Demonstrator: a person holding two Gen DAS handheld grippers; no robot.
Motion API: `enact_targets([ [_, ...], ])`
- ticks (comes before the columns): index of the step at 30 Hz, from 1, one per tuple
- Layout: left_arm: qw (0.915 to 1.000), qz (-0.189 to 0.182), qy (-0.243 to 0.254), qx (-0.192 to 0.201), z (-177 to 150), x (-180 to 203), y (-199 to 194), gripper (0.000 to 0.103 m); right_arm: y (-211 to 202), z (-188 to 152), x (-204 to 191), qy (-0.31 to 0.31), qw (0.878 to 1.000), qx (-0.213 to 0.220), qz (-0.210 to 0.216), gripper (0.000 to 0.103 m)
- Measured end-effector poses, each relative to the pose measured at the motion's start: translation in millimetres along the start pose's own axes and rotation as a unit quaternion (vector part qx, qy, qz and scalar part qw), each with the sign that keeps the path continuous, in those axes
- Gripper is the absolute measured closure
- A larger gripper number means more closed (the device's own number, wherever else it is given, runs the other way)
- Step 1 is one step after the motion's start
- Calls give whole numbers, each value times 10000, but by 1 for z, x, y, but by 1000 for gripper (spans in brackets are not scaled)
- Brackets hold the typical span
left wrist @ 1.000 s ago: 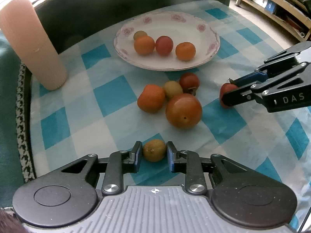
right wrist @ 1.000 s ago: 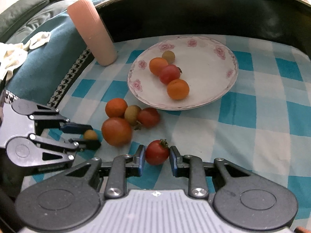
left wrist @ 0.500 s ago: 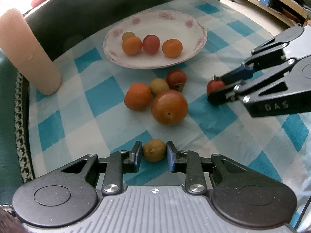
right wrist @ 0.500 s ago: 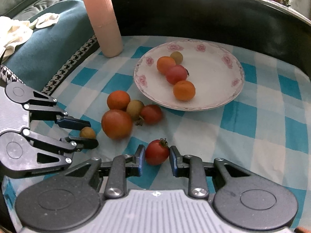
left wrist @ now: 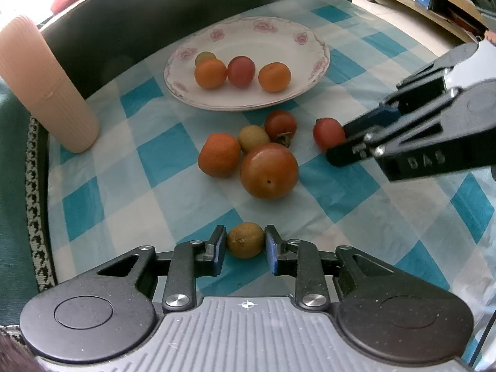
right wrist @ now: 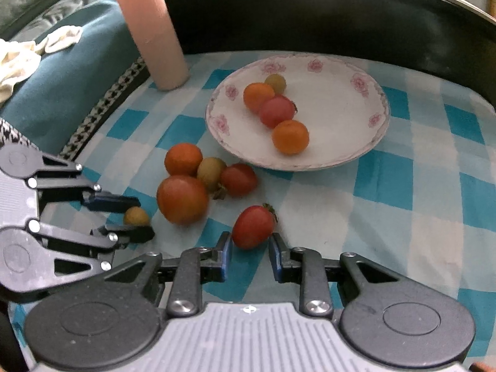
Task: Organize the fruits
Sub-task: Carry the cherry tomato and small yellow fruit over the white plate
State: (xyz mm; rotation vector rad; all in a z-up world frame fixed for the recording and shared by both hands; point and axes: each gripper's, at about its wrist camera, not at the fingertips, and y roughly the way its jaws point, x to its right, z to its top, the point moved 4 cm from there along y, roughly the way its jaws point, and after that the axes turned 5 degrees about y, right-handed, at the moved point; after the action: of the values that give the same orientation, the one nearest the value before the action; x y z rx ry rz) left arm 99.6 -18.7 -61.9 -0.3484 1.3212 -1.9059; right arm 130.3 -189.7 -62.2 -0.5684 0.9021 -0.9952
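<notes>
The left gripper (left wrist: pixel 245 245) is pinching a small yellow-brown fruit (left wrist: pixel 245 239) between its fingers, well in front of the flowered plate (left wrist: pixel 310 88). The right gripper (right wrist: pixel 249 252) is holding its fingers spread around a red tomato (right wrist: pixel 252 226), with gaps on both sides, also in front of the plate. Four fruits are sitting on the plate; four more are clustering on the checked surface (left wrist: pixel 155 161) just before it.
</notes>
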Motion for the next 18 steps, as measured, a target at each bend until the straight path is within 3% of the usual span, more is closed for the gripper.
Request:
enact_targets([
  [9, 10000, 8, -23, -17, 1, -1, 1, 66, 3, 5, 7, 495, 9987, 40, 134, 55],
  [14, 9999, 82, -128, -52, 1, -5, 3, 55, 7, 8, 5, 485, 9986, 141, 139, 55],
  [18, 9999, 78, -99, -35, 1, -6, 2, 59, 10, 8, 1, 276, 9994, 176, 60, 55],
])
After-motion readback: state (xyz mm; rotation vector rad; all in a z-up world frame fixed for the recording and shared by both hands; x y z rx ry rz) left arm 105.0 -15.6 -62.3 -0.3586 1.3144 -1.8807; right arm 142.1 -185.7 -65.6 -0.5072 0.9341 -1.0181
